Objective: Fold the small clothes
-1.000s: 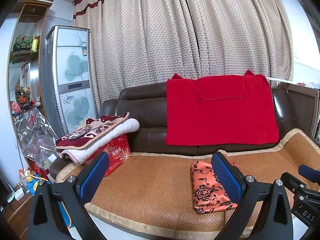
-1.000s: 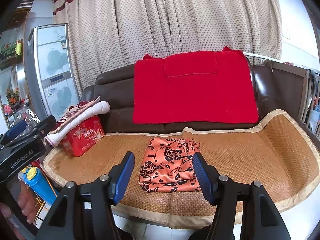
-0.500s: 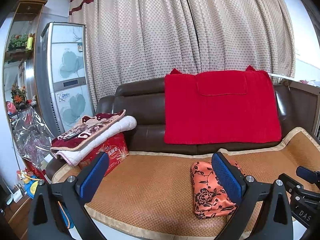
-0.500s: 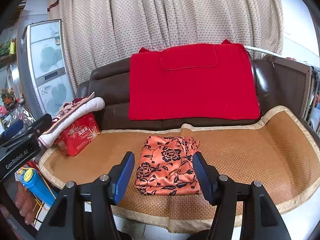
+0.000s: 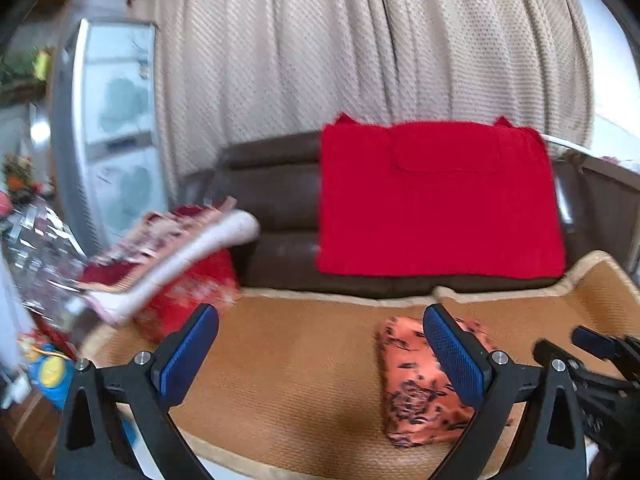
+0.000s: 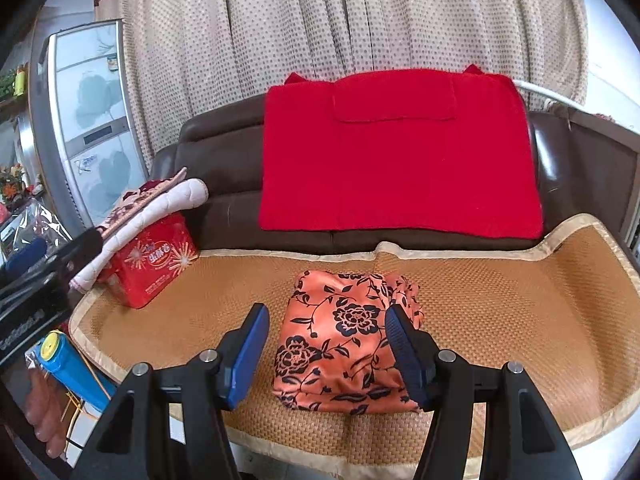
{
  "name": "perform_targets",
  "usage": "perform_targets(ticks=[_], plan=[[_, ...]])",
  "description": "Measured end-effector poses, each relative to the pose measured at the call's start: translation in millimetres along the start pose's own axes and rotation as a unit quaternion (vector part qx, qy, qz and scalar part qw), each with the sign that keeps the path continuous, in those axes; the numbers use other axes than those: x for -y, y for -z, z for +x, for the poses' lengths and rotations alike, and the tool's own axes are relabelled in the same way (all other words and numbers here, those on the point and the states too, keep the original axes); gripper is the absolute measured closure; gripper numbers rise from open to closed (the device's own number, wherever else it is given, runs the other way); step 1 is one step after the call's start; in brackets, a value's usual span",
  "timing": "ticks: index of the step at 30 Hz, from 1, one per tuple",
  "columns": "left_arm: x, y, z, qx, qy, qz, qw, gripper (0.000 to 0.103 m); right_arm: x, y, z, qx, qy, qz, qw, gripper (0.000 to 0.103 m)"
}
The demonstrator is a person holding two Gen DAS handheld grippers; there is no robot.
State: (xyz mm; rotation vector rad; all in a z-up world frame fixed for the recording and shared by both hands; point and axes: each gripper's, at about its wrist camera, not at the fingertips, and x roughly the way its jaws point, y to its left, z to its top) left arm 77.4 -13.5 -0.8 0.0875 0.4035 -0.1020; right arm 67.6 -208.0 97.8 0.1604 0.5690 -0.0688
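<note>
- Fingers [image 5: 456, 360] of the left gripper [image 5: 320, 356] stand wide apart and hold nothing. This view has gone blurry since half a second ago, so the left gripper is moving, and the sofa looks a bit lower in the picture than before.
- From the left view, the orange flower cloth [image 5: 416, 392] lies on the woven mat [image 5: 288, 360] of the sofa, down on the right side, partly behind the right finger. It has not moved. It looks like a small folded packet, longer than it is wide.
- Part of the right gripper [image 5: 592, 364] pokes in at the right edge of this view.
- Fingers [image 6: 404, 352] of the right gripper [image 6: 324, 348] are also spread open with nothing between them. This view is sharp and has hardly changed, only come a little closer to the cloth.
- From the right view, the orange flower cloth [image 6: 344, 340] sits near the front edge of the woven mat [image 6: 500, 312], right in front of the open fingers. Its top and left sides look smooth and flat, but the far right corner is bunched up.
- My guess is the folding is nearly done, and both grippers are letting it be.
</note>
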Motion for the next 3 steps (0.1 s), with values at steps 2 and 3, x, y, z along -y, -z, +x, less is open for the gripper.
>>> perform_targets(ticks=[2,3], plan=[[-10.1,1.0,31.6,-0.026,0.035,-0.026,0.9987,0.001,20.2,-3.8,22.5,-0.002,0.014,0.017,1.0,0.039],[-16.7,3.0,47.6,-0.037,0.042,-0.039,0.9977,0.001,31.6,-5.4,31.6,-0.002,0.022,0.028,0.999,0.039]])
